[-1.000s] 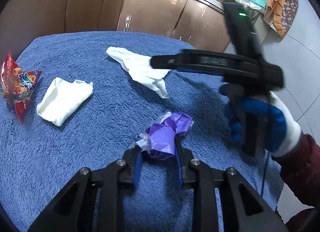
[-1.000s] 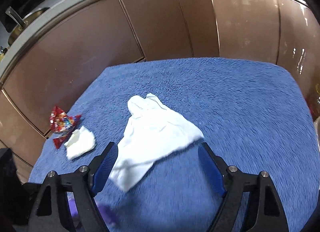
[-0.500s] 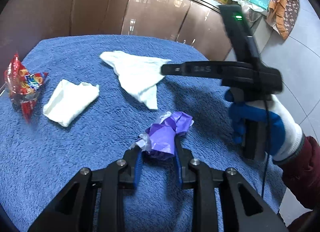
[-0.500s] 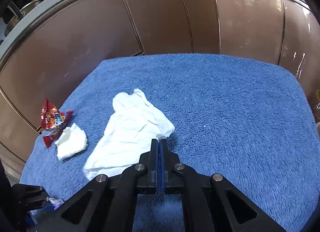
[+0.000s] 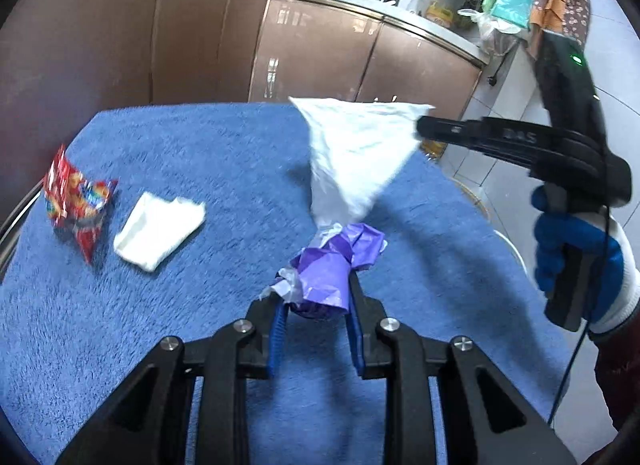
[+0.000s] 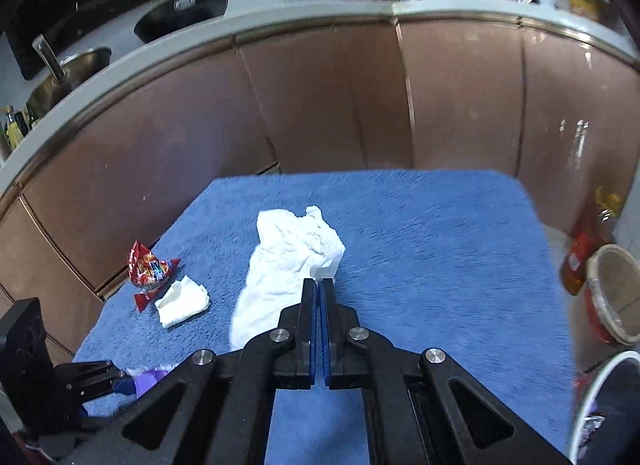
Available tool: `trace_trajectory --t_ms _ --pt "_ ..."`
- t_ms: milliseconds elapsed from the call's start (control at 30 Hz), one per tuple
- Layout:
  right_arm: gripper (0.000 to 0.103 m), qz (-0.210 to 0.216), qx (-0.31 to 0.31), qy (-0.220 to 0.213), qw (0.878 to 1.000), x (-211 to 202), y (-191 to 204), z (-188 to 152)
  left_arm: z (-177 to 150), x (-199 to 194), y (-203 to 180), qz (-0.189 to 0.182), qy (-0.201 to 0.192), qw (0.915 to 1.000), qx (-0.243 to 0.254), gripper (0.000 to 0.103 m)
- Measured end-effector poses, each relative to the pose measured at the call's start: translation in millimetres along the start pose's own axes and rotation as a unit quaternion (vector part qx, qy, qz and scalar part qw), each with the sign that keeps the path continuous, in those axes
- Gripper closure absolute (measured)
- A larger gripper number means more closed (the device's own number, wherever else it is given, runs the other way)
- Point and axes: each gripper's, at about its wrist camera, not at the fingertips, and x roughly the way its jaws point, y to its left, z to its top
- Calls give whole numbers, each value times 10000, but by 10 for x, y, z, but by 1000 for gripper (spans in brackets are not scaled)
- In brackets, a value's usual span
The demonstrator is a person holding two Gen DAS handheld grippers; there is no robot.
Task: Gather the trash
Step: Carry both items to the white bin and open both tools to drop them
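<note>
**Tissue pinched and off the towel, right side**

Tissue [image 5: 356,153] is a big white crumpled sheet, hanging as a downward triangle in my left wrist view, motion-blurred at the lower tip. My right gripper [image 6: 319,285] has its blue pads pressed together on one corner of it; the rest droops to the left of the fingers and below them. Jaws came together on it within the last second.

My left gripper [image 5: 316,297] is pinching a purple plastic wad [image 5: 334,265] with a bit of white paper stuck in its left side. Wad sits just past the fingertips, above the towel.

On the blue towel [image 6: 440,257] at the left: a folded white napkin [image 5: 160,229] lying flat, and just beside it a red snack wrapper [image 5: 76,201] close to the towel's left edge. Both well apart from either gripper.

Room: right half of the towel is bare. Brown cabinet fronts [image 6: 320,105] run close behind the far edge. Off the right edge I see a red-rimmed bowl [image 6: 612,293] and a white bin rim [image 6: 588,397] lower down. Gloved hand [image 5: 576,253] holds the right gripper's handle, off the towel's right side.
</note>
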Motion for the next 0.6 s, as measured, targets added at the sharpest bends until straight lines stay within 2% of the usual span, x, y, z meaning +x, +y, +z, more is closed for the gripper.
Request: trace_trajectory --t_ms 167,333,600 --pt "101 -454 104 -358 9983 -653 -270 38 172 4 -338 -188 -46 9994 271 78" --pt "101 -1021 291 -682 9920 -1294 -678 6 401 145 -906 -584 -52 9963 632 78" --pt "101 -1917 776 -990 9733 -2071 -1426 -201 781 642 -2012 -1257 127 9839 1263 78"
